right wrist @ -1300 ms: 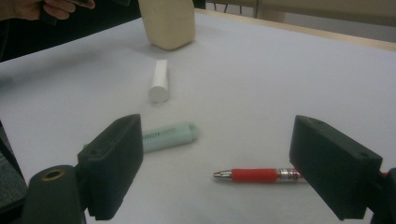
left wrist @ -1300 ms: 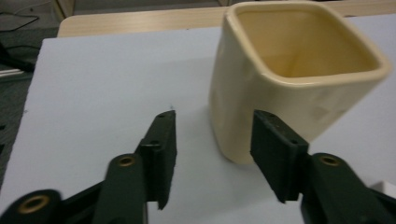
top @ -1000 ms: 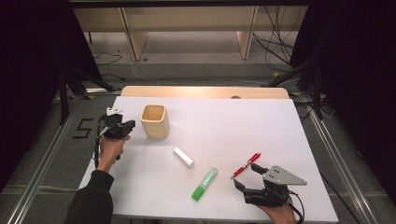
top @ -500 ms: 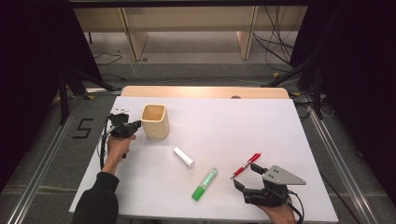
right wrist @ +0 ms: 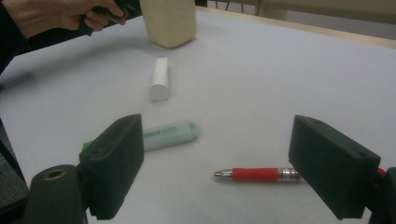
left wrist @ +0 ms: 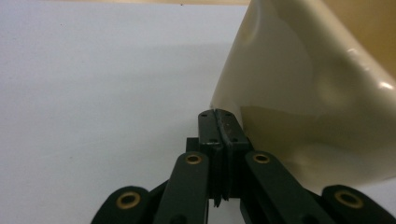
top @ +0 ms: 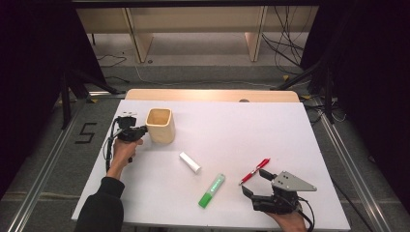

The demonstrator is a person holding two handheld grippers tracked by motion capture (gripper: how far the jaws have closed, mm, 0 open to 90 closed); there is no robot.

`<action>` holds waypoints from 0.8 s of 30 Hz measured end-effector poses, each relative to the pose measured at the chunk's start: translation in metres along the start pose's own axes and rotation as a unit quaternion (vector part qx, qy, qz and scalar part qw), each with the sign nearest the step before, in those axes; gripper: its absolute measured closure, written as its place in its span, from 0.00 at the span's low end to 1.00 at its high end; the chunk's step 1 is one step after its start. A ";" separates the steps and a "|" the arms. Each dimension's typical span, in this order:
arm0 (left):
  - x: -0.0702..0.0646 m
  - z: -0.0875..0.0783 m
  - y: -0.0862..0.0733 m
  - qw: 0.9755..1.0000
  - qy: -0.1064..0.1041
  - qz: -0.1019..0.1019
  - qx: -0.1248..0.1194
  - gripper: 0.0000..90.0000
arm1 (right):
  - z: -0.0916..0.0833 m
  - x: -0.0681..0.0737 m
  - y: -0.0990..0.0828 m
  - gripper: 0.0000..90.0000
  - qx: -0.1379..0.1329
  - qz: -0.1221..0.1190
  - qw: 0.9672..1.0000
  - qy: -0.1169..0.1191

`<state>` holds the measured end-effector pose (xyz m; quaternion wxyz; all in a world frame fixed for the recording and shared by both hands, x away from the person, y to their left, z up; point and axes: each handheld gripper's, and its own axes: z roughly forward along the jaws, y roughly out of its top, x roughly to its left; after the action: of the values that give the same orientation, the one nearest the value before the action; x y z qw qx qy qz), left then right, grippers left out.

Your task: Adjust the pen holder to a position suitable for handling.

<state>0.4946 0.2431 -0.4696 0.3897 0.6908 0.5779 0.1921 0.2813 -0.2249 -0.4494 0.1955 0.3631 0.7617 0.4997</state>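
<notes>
A cream square cup (top: 160, 125) stands upright at the left of the white table (top: 232, 130). My left gripper (top: 141, 130) is shut with nothing in it, its tips right at the cup's left wall (left wrist: 299, 107). A white cylinder (top: 190, 162) lies mid-table, a green highlighter (top: 212, 190) nearer the front, a red pen (top: 254, 171) to its right. My right gripper (top: 255, 182) stands open near the front edge, just short of the red pen (right wrist: 261, 175), with the highlighter (right wrist: 168, 134) off to its left side and the white cylinder (right wrist: 159, 79) beyond.
A wooden strip (top: 212, 95) runs along the table's far edge. Beyond it stand shelf legs and cables on the floor. Metal rails (top: 43, 164) flank the table on both sides.
My left gripper has moved right, up to the cup's left wall. The right gripper and the items on the table have stayed put.
</notes>
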 end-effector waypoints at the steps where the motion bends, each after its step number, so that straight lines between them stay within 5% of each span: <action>1: 0.000 0.001 0.000 1.000 0.002 0.000 0.000 0.99 | 0.000 0.000 0.000 0.21 0.000 0.000 1.000 0.000; 14: -0.004 0.012 0.003 1.000 0.000 -0.004 0.008 0.99 | 0.003 0.001 0.000 0.21 0.004 -0.003 1.000 0.002; 24: -0.024 0.022 0.009 1.000 -0.008 0.007 0.014 0.99 | 0.002 0.001 0.000 0.21 0.004 -0.002 1.000 0.001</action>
<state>0.5101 0.2126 -0.4722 0.3834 0.7018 0.5724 0.1814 0.2823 -0.2227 -0.4503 0.1941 0.3616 0.7646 0.4969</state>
